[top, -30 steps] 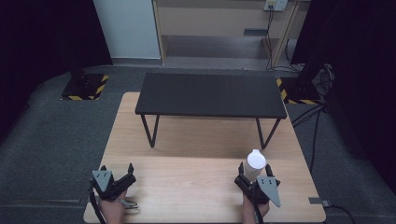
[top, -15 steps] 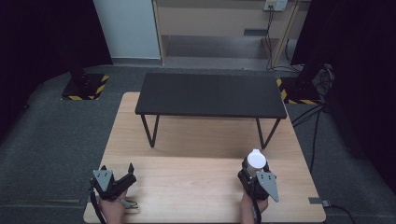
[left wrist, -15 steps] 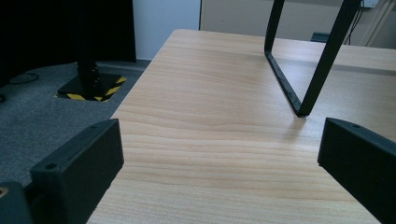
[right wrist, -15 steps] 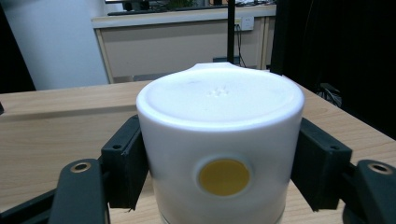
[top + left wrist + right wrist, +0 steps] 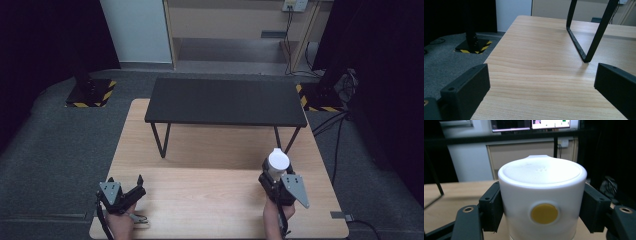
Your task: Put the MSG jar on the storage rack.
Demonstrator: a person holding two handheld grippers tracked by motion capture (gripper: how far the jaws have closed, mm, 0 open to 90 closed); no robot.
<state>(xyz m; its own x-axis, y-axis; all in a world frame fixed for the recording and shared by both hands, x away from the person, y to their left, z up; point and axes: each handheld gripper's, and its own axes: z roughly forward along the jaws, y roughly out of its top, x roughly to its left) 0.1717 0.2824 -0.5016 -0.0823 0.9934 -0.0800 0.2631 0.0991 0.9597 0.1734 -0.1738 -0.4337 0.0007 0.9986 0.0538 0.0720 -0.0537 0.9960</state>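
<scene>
A white round container (image 5: 278, 161) with a yellow dot on its side (image 5: 541, 195) stands upright between the jaws of my right gripper (image 5: 276, 175), which is shut on it at the near right of the wooden table (image 5: 210, 200). In the right gripper view the jaws press its left and right sides (image 5: 541, 210). My left gripper (image 5: 126, 183) rests open at the table's near left corner, nothing between its jaws (image 5: 541, 77). A low black table (image 5: 225, 100) stands on the far half of the wooden top; its thin leg (image 5: 584, 45) rises ahead of the left gripper.
The wooden table's left edge (image 5: 499, 50) drops to grey carpet. Black stands on yellow-striped bases (image 5: 90, 92) sit on the floor at both far corners. Cables (image 5: 340, 130) trail at the right. A wooden cabinet (image 5: 230, 25) lines the back wall.
The right gripper has shifted slightly with the white container still held in it. The left gripper has stayed where it was, open.
</scene>
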